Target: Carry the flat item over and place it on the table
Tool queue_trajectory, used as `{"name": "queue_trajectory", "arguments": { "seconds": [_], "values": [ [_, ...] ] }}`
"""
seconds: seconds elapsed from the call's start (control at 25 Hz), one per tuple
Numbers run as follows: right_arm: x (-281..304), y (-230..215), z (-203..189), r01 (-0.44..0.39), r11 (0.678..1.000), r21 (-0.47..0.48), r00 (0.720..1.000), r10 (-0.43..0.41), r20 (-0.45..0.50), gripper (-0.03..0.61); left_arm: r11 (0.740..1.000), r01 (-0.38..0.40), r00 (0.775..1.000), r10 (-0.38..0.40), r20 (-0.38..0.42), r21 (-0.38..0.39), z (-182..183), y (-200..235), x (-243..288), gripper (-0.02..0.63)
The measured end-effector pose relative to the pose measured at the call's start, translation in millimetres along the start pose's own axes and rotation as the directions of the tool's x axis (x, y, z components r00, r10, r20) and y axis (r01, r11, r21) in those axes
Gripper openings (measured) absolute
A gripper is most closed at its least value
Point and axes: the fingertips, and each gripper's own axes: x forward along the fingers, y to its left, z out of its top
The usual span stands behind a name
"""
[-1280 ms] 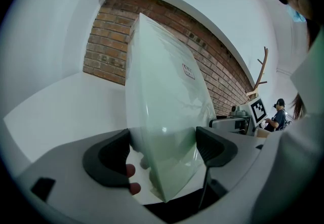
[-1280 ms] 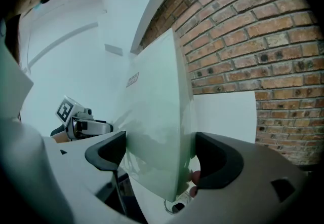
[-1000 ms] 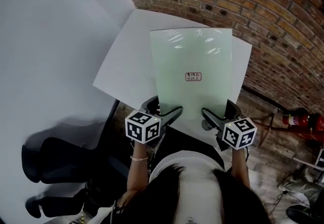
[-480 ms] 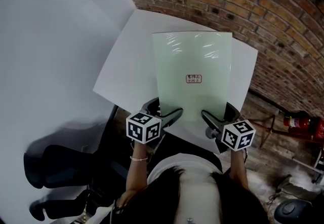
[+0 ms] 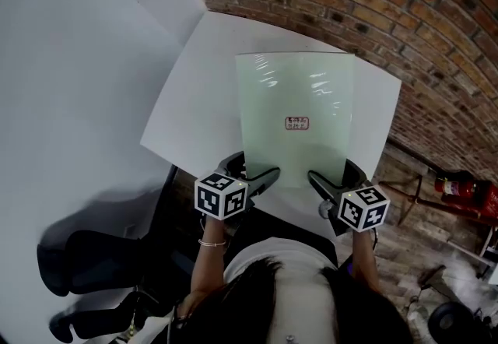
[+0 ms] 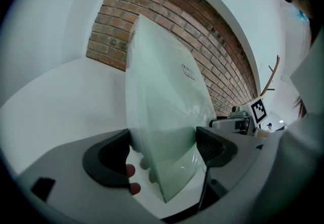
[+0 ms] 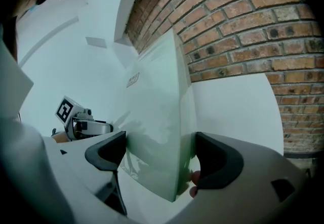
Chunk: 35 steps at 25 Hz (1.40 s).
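Observation:
The flat item is a pale green glossy panel (image 5: 296,117) with a small label at its middle. It is held level above the white table (image 5: 191,101). My left gripper (image 5: 257,173) is shut on the panel's near left edge and my right gripper (image 5: 331,177) on its near right edge. In the left gripper view the panel (image 6: 167,101) stands edge-on between the black jaws of my left gripper (image 6: 162,149). The right gripper view shows the same panel (image 7: 157,111) inside my right gripper (image 7: 159,154). I cannot tell whether the panel touches the table.
A brick wall (image 5: 373,0) runs behind the table and a plain white wall stands at the left. A red fire extinguisher (image 5: 463,187) lies on the floor at the right. A black chair (image 5: 85,257) is at the lower left.
Both grippers and the panel have moved a little forward, further over the table. The hold on the panel is unchanged.

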Motion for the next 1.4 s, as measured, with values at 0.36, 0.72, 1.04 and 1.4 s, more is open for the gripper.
{"name": "queue_trajectory", "arguments": {
  "seconds": [0.36, 0.72, 1.04, 1.4],
  "values": [
    [21.1, -5.8, -6.3, 0.008, 0.999, 0.04, 0.999, -0.007, -0.032, 0.414, 1.0, 0.007, 0.999, -0.008, -0.036, -0.029, -3.5, 20.8, 9.7, 0.407],
    [34.7, -14.1, -10.4, 0.02, 0.998, 0.066, 0.998, -0.017, -0.055, 0.414, 0.998, 0.017, 0.998, -0.02, -0.06, -0.053, -5.9, 34.1, 21.1, 0.407],
    [45.4, -21.6, -15.6, 0.023, 0.995, 0.097, 0.997, -0.015, -0.082, 0.414, 0.997, 0.017, 0.996, -0.023, -0.083, -0.069, -8.6, 43.4, 30.0, 0.407],
    [55.5, -28.6, -23.3, 0.022, 0.987, 0.157, 0.993, -0.003, -0.12, 0.414, 0.995, 0.01, 0.994, -0.022, -0.108, -0.104, -12.4, 51.9, 38.1, 0.407]
  ]
}}
